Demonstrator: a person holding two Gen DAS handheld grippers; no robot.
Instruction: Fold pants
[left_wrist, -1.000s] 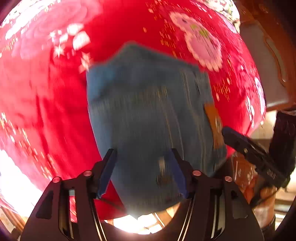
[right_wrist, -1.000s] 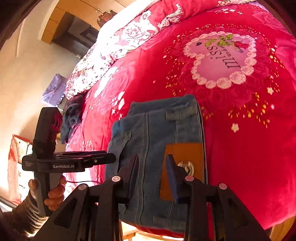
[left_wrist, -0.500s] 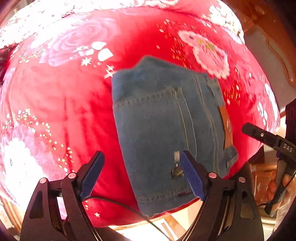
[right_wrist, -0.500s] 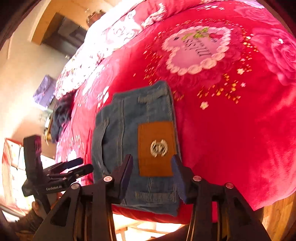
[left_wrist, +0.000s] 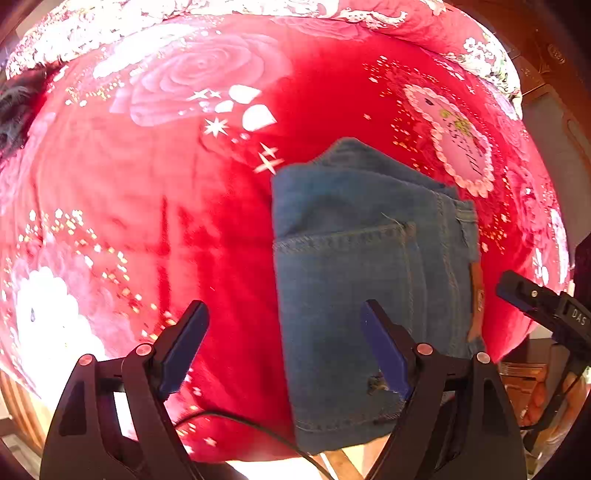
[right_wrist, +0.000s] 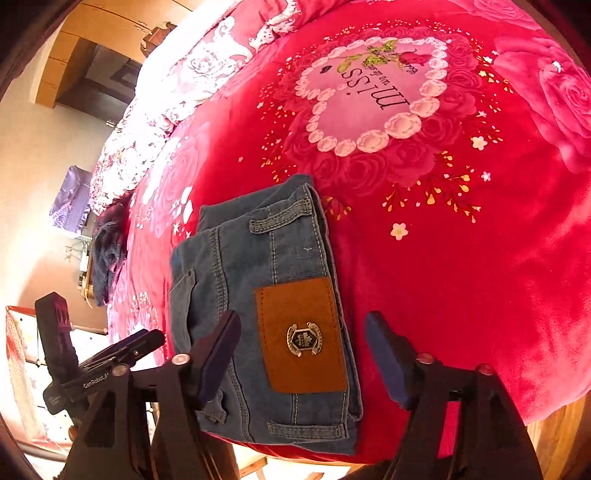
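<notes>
With the folded jeans (right_wrist: 266, 306) lying lengthwise at the bed's (right_wrist: 461, 277) near edge, I had left gripper (left_wrist: 284, 350) wide and empty beside them, right gripper (right_wrist: 303, 354) opening over the leather patch (right_wrist: 301, 336).

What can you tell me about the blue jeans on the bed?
The jeans are faded blue denim with pale stitching, folded into a neat, thick rectangle. A brown leather-looking patch with a small metal badge sits on the waistband, next to belt loops, and a back pocket shows from the other side. They lie flat near the edge of the red flowery blanket. Nothing is holding them; only the blanket touches them.
</notes>
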